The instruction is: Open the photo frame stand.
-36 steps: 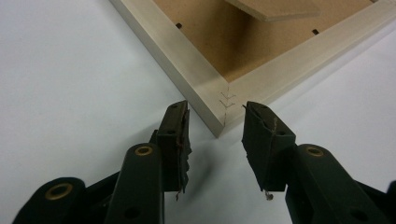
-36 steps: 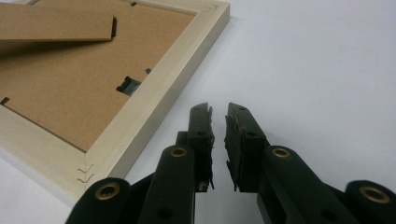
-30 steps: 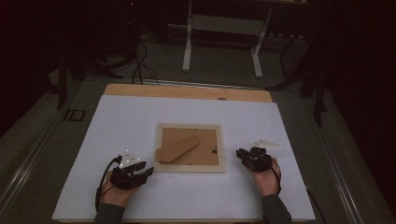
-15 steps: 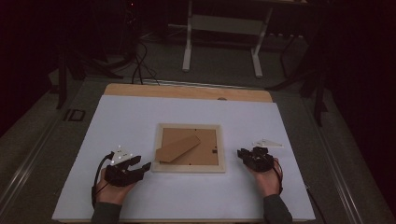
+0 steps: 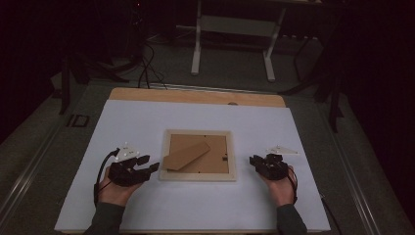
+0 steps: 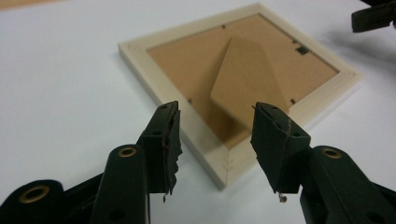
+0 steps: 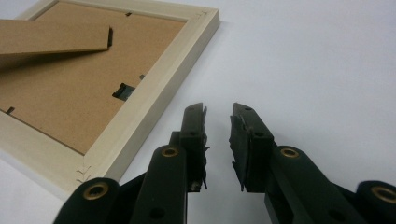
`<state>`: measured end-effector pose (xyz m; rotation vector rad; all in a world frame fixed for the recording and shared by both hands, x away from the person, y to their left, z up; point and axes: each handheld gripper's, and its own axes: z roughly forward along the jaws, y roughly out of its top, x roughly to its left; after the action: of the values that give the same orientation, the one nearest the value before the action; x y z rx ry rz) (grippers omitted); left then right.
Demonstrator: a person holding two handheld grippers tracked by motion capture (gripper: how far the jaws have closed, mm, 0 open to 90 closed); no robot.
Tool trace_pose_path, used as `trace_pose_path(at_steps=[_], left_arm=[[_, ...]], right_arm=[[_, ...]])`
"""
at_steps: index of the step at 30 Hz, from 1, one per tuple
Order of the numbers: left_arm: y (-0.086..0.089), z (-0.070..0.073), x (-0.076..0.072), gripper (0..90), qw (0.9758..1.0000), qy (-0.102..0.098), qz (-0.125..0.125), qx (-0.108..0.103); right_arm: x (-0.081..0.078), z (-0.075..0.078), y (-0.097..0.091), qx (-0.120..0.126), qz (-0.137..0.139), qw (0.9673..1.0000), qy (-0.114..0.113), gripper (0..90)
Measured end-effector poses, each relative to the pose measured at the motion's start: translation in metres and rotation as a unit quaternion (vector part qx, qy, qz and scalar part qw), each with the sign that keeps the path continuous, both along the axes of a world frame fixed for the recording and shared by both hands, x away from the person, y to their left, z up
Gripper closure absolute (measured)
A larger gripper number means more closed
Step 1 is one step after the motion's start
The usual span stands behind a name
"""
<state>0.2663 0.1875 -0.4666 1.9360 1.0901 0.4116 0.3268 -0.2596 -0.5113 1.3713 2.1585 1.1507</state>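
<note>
Frame (image 5: 198,155), back side up with its stand flap raised, lies mid-surface (image 5: 147,122). Left claw (image 6: 215,128), jaws wide apart, has swung toward the frame's near corner in the last second; right claw (image 7: 218,121), jaws slightly parted, waits beside the frame, empty.

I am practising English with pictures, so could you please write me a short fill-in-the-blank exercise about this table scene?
1. The picture frame lies with its ____ side facing up.
2. The left gripper has its jaws ____, pointing at a corner of the frame.
3. The cardboard stand on the frame's backing is ____ in colour.
4. The frame rests on a ____ table cover.

Missing words: back; open; brown; white
</note>
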Motion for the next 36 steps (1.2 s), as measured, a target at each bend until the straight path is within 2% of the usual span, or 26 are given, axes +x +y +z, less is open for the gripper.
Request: trace_pose_path(at_steps=[1, 6, 10, 11, 16, 21, 24, 25, 30, 36], left_arm=[[-0.003, 0.006, 0.004, 52.9, 0.9999, -0.004, -0.010, 0.004], [-0.012, 0.016, 0.016, 53.0, 0.9993, -0.010, -0.026, 0.024], [-0.020, 0.021, 0.024, 56.8, 0.9987, -0.017, -0.040, 0.026], [-0.022, 0.022, 0.026, 57.2, 0.9984, -0.018, -0.043, 0.032], [-0.031, 0.025, 0.041, 54.5, 0.9976, -0.002, -0.053, 0.044], [-0.040, 0.023, 0.057, 47.9, 0.9949, 0.040, -0.071, 0.059], [-0.044, 0.021, 0.062, 45.3, 0.9938, 0.050, -0.076, 0.064], [-0.048, 0.018, 0.069, 45.3, 0.9929, 0.062, -0.077, 0.066], [-0.056, 0.014, 0.081, 40.9, 0.9916, 0.077, -0.083, 0.063], [-0.063, 0.009, 0.090, 36.8, 0.9892, 0.092, -0.090, 0.070]], right_arm=[[0.000, 0.000, 0.000, 0.000, 0.000, 1.0000, 0.000, 74.4], [0.000, 0.000, 0.000, 0.000, 0.001, 1.0000, 0.000, 73.7], [0.000, 0.001, -0.001, 0.003, 0.001, 1.0000, -0.001, 73.3], [0.000, 0.001, -0.001, 0.003, 0.000, 1.0000, -0.001, 73.3], [0.001, 0.001, -0.003, 0.007, -0.001, 1.0000, -0.001, 72.9], [0.001, 0.001, -0.003, 0.008, -0.002, 1.0000, -0.001, 72.5], [0.001, 0.001, -0.003, 0.007, -0.001, 1.0000, 0.000, 72.2], [0.001, 0.000, -0.002, 0.007, -0.001, 1.0000, 0.000, 72.2], [0.001, 0.000, -0.002, 0.008, 0.001, 1.0000, 0.002, 71.8], [0.001, 0.000, -0.002, 0.010, 0.001, 0.9999, 0.003, 71.5]])
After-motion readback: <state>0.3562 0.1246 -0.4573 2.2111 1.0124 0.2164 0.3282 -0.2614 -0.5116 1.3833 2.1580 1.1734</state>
